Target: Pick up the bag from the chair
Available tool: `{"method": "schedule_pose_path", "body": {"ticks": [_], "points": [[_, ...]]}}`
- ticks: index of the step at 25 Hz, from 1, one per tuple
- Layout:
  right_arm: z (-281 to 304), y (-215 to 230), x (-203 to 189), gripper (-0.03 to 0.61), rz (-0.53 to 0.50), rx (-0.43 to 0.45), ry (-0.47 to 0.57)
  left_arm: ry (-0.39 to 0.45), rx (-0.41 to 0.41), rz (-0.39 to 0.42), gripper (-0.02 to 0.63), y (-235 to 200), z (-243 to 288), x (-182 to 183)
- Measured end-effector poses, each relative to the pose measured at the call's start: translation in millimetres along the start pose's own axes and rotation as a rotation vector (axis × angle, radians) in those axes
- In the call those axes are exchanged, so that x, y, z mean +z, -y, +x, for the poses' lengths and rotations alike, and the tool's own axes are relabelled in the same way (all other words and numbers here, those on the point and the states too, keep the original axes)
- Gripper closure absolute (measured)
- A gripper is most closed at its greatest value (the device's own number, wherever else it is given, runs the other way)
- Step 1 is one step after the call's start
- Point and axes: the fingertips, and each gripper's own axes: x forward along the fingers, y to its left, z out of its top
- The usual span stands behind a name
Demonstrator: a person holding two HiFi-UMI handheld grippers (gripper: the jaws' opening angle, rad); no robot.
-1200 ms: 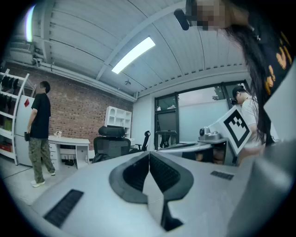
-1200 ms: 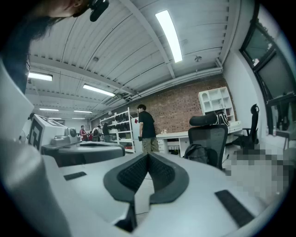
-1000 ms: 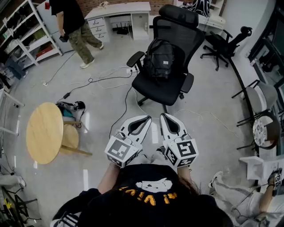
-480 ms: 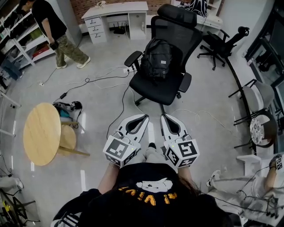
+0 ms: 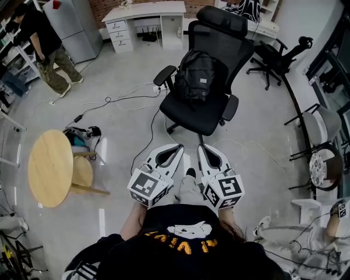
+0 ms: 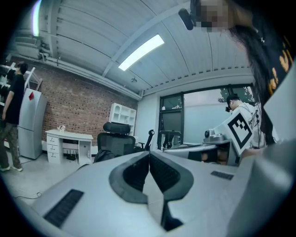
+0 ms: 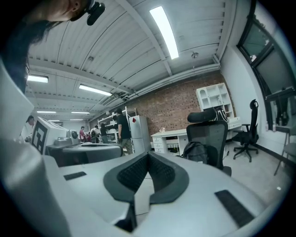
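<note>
the glossy grey floor (image 5: 109,71) carries a black chair (image 5: 191,116) on a wheeled base, near the middle. a black bag (image 5: 195,76) sits upright on the chair's seat, leaning against the backrest. black and white cables (image 5: 128,98) trail across the floor just left of the chair. a round wooden table (image 5: 50,167) stands further left. a white desk (image 5: 145,16) stands by the far wall, and a second chair (image 5: 279,54) off to the right.

The soft fabric backpack (image 5: 196,76) is black. The mesh office chair (image 5: 197,112) is black too. The round wooden table (image 5: 50,168) at the left is pale yellow.
</note>
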Motion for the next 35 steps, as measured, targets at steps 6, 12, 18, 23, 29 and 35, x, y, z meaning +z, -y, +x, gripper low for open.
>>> {"method": "schedule_pose_path", "body": {"ticks": [6, 12, 18, 23, 29, 35], "points": [[45, 50, 7, 0.577, -0.007, 0.032, -0.014, -0.013, 0.04, -0.015, 0.606, -37, 57, -5], [96, 121, 32, 0.575, -0.006, 0.055, -0.006, 0.001, 0.045, 0.005, 0.606, -65, 138, 16], [132, 169, 40, 0.575, 0.021, 0.092, -0.016, -0.032, 0.082, 0.024, 0.604, -84, 186, 22], [152, 199, 41, 0.577, 0.049, 0.115, -0.015, -0.053, 0.123, 0.036, 0.606, -98, 210, 23], [166, 222, 38, 0.575, 0.095, 0.14, -0.018, -0.086, 0.157, 0.044, 0.604, -105, 227, 19], [177, 228, 31, 0.575, 0.12, 0.154, -0.031, -0.117, 0.198, 0.03, 0.604, -119, 227, 13]]}}
